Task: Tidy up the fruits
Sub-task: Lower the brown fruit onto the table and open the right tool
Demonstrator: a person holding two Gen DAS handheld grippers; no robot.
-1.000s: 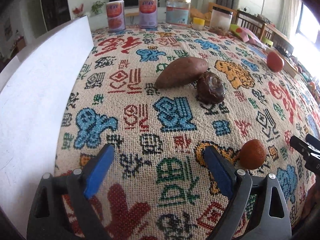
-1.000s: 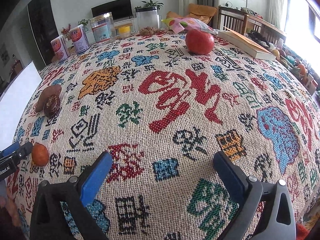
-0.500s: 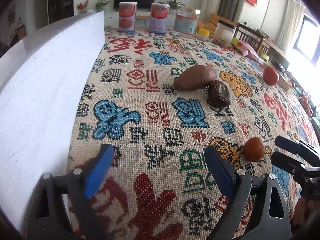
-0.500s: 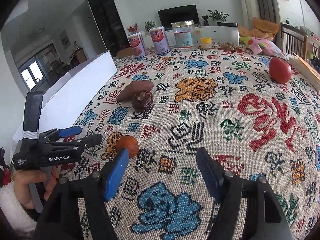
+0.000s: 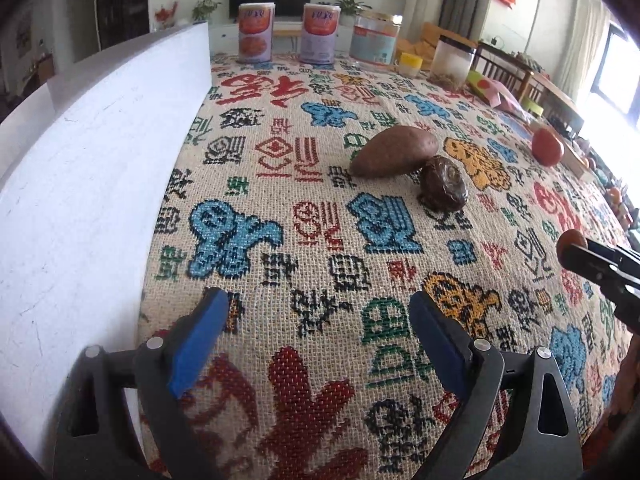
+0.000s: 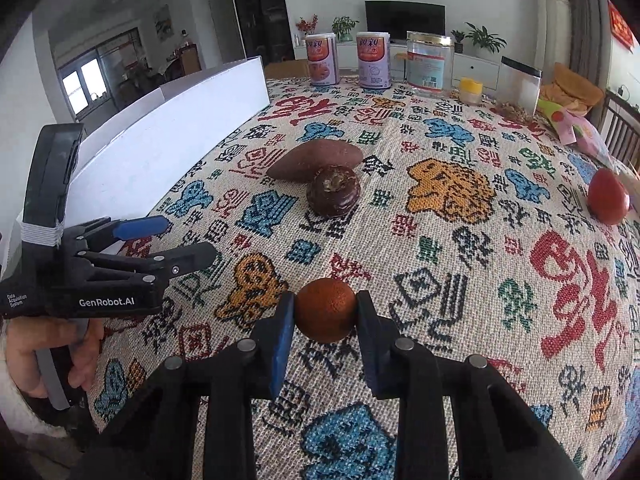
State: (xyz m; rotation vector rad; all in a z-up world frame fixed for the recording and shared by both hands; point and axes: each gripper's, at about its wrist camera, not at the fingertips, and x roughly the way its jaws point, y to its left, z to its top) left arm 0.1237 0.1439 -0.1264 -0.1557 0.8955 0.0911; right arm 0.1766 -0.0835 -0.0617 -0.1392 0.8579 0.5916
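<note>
My right gripper [image 6: 325, 314] is shut on a small orange fruit [image 6: 325, 310], low over the patterned tablecloth; the fruit also shows in the left wrist view [image 5: 571, 240] behind the right gripper's fingers [image 5: 592, 262]. My left gripper [image 5: 316, 320] is open and empty near the table's front left; it shows in the right wrist view [image 6: 172, 240]. A brown sweet potato [image 6: 316, 159] and a dark round fruit [image 6: 333, 194] touch mid-table. A red apple [image 6: 608, 197] lies far right.
A long white box [image 5: 80, 184] runs along the table's left edge. Two cans [image 6: 346, 58], a glass jar [image 6: 429, 63], a small yellow-lidded pot [image 6: 470, 91], a clear container [image 6: 518, 84] and a snack bag [image 6: 576, 128] stand at the far edge.
My right gripper moved left to the orange fruit and shut on it. My left gripper stayed open, shifting slightly.
</note>
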